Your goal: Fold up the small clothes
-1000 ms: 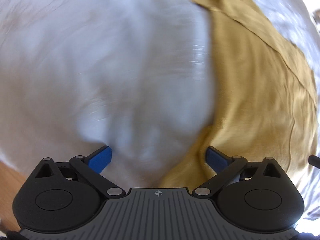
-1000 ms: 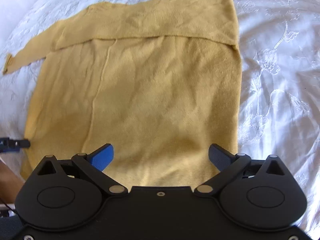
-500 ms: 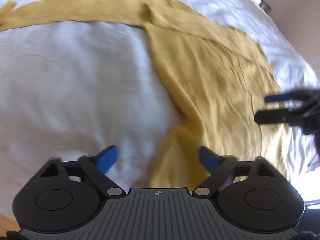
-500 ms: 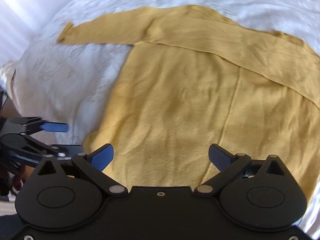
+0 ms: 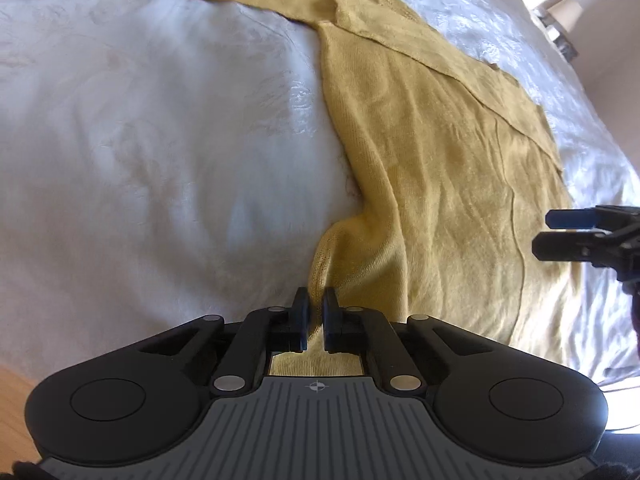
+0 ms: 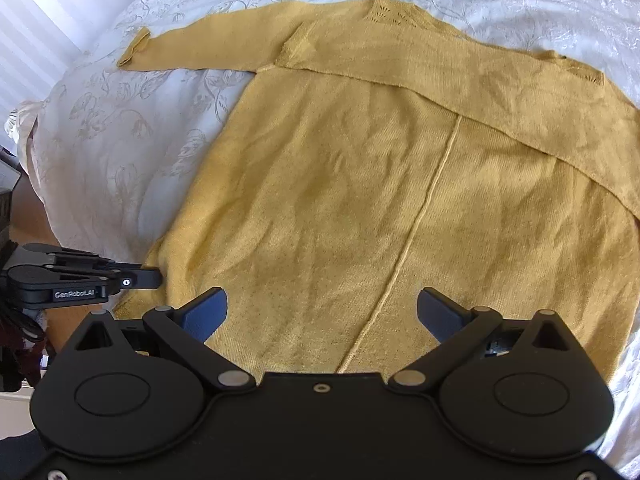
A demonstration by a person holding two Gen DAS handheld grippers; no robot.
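Note:
A mustard-yellow knitted sweater (image 6: 360, 184) lies flat on a white bedspread (image 6: 120, 148), one sleeve folded across its chest and the other sleeve (image 6: 192, 48) stretched out to the left. My left gripper (image 5: 315, 300) is shut on the sweater's (image 5: 440, 184) lower left hem corner, which bunches up between the pads. In the right wrist view the same left gripper (image 6: 154, 278) sits at that corner. My right gripper (image 6: 322, 304) hovers open above the hem near the centre seam, nothing between its fingers; it also shows at the right edge of the left wrist view (image 5: 556, 232).
The white embossed bedspread (image 5: 160, 160) covers the bed all around the sweater. A strip of wooden floor (image 5: 12, 412) shows at the near left past the bed's edge. A lamp (image 5: 560, 8) stands far right.
My left gripper went from wide open to shut on the sweater's hem corner. The right gripper swung left over the hem and stayed open.

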